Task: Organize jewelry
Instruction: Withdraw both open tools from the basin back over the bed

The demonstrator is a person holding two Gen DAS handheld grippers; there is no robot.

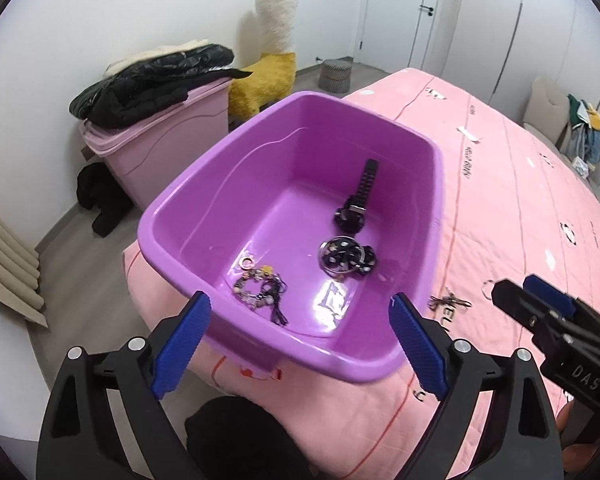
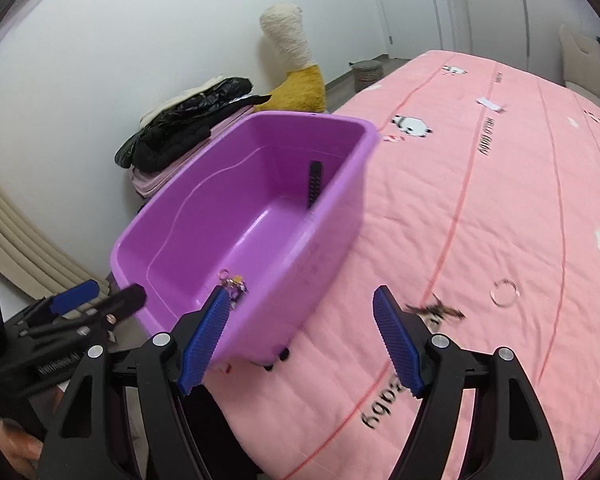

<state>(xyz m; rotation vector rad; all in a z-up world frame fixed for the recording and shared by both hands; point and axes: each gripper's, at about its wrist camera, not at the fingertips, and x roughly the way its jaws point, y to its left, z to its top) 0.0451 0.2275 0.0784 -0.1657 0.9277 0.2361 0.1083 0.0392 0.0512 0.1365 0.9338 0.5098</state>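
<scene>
A purple plastic tub (image 1: 172, 216) stands on the pink bedspread (image 1: 520, 184). Inside it lie a black watch (image 1: 358, 196), a silver ring with black charms (image 1: 346, 258) and a beaded charm string (image 1: 260, 292). On the bedspread to the right of the tub lie a small brown trinket (image 2: 434, 310) and a thin metal ring (image 2: 504, 292). My left gripper (image 1: 300, 298) hangs open over the tub's near rim, nothing between its blue pads. My right gripper (image 2: 300, 292) is open too, above the bed by the tub's right wall, just left of the trinket.
A pink storage bin (image 1: 156, 148) with a black jacket (image 1: 148, 84) on top stands left of the bed. Behind it is a yellow and white plush (image 1: 268, 60). A small woven stool (image 1: 336, 76) sits by the far wall, and a chair with clothes (image 1: 572, 124) stands at right.
</scene>
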